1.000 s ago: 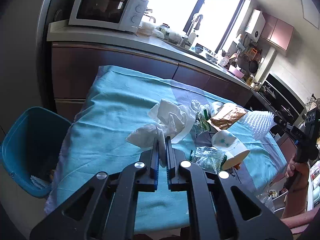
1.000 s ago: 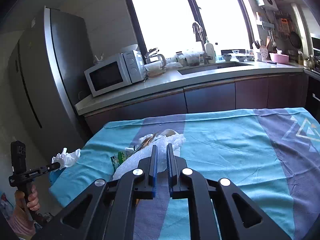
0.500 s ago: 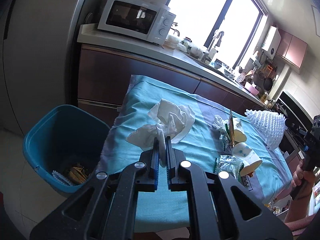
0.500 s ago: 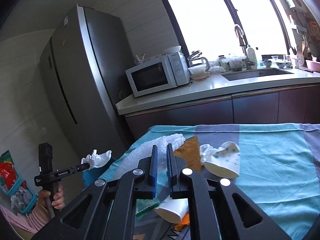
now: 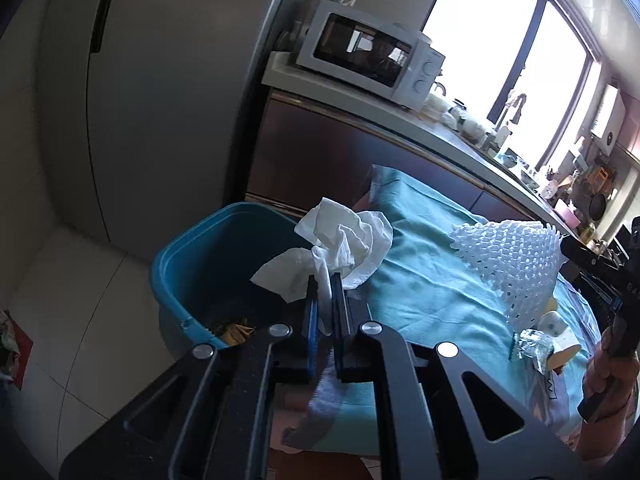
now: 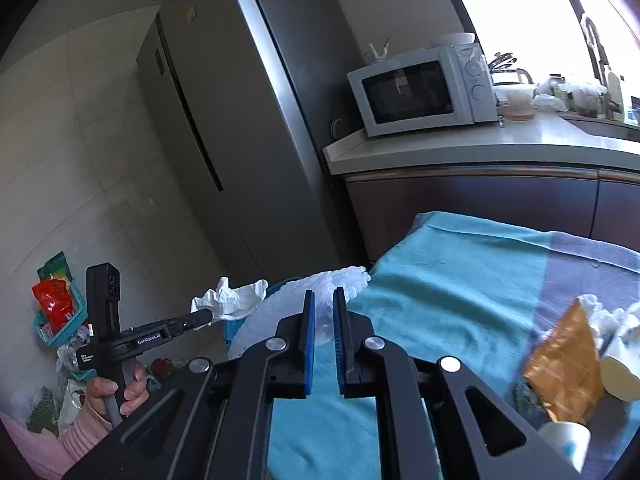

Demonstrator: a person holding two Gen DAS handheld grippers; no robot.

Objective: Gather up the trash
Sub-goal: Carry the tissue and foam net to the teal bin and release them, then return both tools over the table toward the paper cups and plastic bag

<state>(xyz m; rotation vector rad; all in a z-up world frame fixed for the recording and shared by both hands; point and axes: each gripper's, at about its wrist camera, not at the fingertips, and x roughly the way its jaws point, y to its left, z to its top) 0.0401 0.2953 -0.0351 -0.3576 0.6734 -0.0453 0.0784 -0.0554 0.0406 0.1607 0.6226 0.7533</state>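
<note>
My left gripper (image 5: pixel 325 280) is shut on a crumpled white paper towel (image 5: pixel 340 248) and holds it over the rim of the blue trash bin (image 5: pixel 176 256); the towel also shows in the right wrist view (image 6: pixel 232 300). My right gripper (image 6: pixel 323 296) is shut on a white foam net sleeve (image 6: pixel 336 280), held above the table's left end; the sleeve also shows in the left wrist view (image 5: pixel 512 260). A brown wrapper (image 6: pixel 564 372), paper cups (image 6: pixel 620 364) and a clear wrapper (image 5: pixel 532 344) lie on the teal tablecloth (image 6: pixel 440 280).
The bin stands on the floor between the table and a tall grey fridge (image 6: pixel 224 120). It holds some scraps (image 5: pixel 232 326). A kitchen counter (image 6: pixel 480 144) with a microwave (image 6: pixel 420 92) runs behind the table. Bags and a small basket (image 6: pixel 56 312) sit on the floor at left.
Both grippers have swung left toward the bin. The left one now holds the paper towel over the bin instead of over the table. The right one has carried the foam net to the table's left end.
</note>
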